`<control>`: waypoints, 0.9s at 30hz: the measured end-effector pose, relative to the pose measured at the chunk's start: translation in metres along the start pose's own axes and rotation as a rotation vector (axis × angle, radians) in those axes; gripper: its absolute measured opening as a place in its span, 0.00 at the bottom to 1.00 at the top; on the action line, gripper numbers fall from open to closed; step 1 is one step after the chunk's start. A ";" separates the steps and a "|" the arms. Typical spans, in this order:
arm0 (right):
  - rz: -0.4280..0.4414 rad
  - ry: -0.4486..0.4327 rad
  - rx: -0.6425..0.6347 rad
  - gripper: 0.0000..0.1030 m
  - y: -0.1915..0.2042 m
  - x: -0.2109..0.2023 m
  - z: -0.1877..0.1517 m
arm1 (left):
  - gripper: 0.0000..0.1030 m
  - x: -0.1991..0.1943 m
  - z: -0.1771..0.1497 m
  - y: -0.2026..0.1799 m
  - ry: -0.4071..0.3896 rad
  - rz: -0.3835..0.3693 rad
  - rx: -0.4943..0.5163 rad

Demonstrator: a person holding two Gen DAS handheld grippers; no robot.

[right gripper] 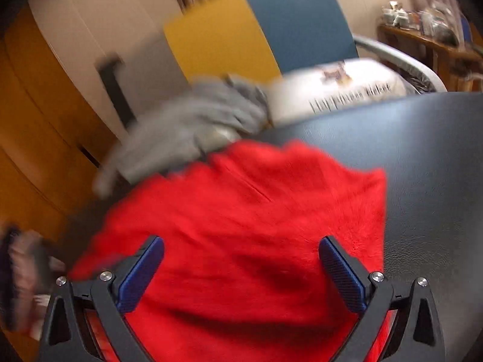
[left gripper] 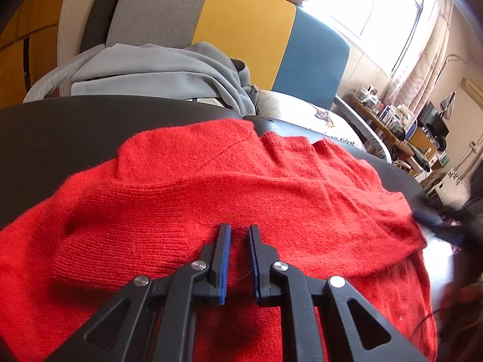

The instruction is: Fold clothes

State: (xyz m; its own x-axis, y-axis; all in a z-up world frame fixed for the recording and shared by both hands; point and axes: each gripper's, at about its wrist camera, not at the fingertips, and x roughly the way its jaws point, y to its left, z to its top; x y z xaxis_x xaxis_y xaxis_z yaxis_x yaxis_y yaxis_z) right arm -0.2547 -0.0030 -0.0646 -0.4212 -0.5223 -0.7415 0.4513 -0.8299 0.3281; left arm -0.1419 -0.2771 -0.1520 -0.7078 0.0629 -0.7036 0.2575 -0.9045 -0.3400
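Observation:
A red knit sweater (left gripper: 211, 187) lies spread on a black leather-like tabletop (left gripper: 60, 126), its neckline at the far side. My left gripper (left gripper: 240, 229) rests low on the sweater's near middle. Its blue pads stand a narrow gap apart with red knit pinched between them. At the sweater's right edge my right gripper (left gripper: 437, 223) shows only as a blur. In the right wrist view, the right gripper (right gripper: 241, 244) hangs wide open above the sweater (right gripper: 241, 205), with nothing between its fingers. That view is motion-blurred.
A grey hoodie (left gripper: 151, 66) is heaped past the table's far edge, beside a white printed cushion (left gripper: 326, 120). Behind them stands a grey, yellow and blue backrest (left gripper: 241, 27). A cluttered wooden shelf (left gripper: 392, 120) runs along the right wall. A hand (right gripper: 24, 277) shows at left.

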 end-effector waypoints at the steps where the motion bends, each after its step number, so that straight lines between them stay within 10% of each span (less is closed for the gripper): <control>1: -0.041 0.003 -0.026 1.00 -0.005 0.008 -0.009 | 0.12 0.000 -0.001 0.002 0.000 -0.011 -0.010; 5: -0.106 -0.004 -0.158 1.00 -0.003 0.003 -0.033 | 0.12 -0.003 -0.005 0.002 -0.002 -0.037 -0.020; 17: 0.076 -0.045 -0.071 1.00 -0.028 0.001 -0.031 | 0.12 -0.001 -0.002 -0.005 0.010 -0.005 0.007; 27: -0.032 -0.036 -0.147 1.00 -0.011 0.005 -0.033 | 0.24 -0.099 -0.071 0.028 -0.012 -0.049 -0.259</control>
State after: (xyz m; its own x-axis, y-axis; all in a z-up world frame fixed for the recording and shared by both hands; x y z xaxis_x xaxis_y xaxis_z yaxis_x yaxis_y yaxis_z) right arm -0.2362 0.0102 -0.0910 -0.4642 -0.5052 -0.7275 0.5467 -0.8097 0.2134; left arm -0.0183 -0.2786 -0.1359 -0.7312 0.0977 -0.6752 0.3811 -0.7624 -0.5230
